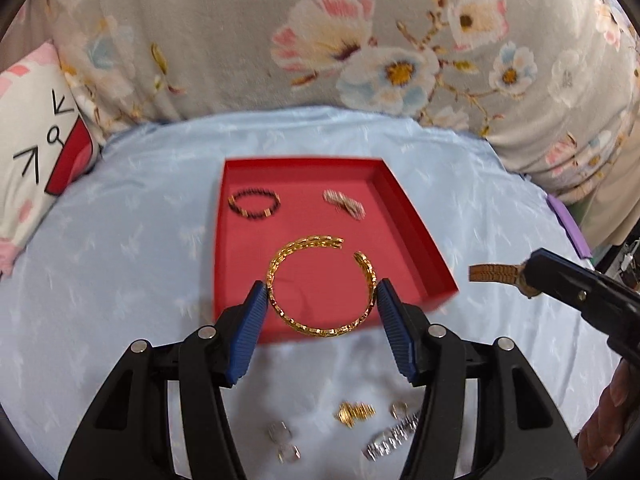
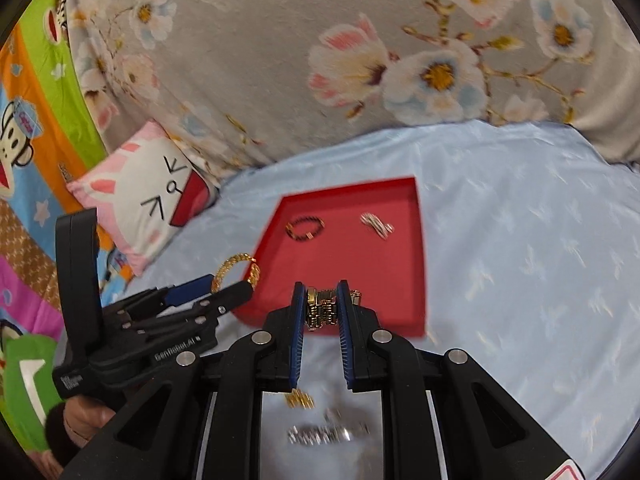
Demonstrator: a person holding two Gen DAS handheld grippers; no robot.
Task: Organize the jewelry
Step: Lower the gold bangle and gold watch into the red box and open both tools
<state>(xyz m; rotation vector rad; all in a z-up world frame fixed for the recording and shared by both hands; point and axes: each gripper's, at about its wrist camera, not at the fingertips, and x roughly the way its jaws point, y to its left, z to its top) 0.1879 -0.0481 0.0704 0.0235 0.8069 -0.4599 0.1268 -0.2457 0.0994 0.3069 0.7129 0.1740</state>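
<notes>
The left tool [image 1: 322, 300] is clamped across a gold bangle [image 1: 322, 286] held above the near edge of the red tray [image 1: 416, 240], so it seems best to carry it over the wall to the bare near floor and lower it flat before letting go. The right tool [image 2: 319, 304] is clamped on a gold watch [image 2: 320, 307] just beside. A beaded bracelet [image 1: 254, 203] and striped clip [image 1: 345, 204] already occupy the tray's far side; loose pieces lie on the blue bedsheet [image 1: 120, 280].

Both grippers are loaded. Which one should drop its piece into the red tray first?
Left, probably. Its hand-held gripper holds the gold bangle over the tray's near edge; the right grips a gold watch at the tray's near rim.
</notes>
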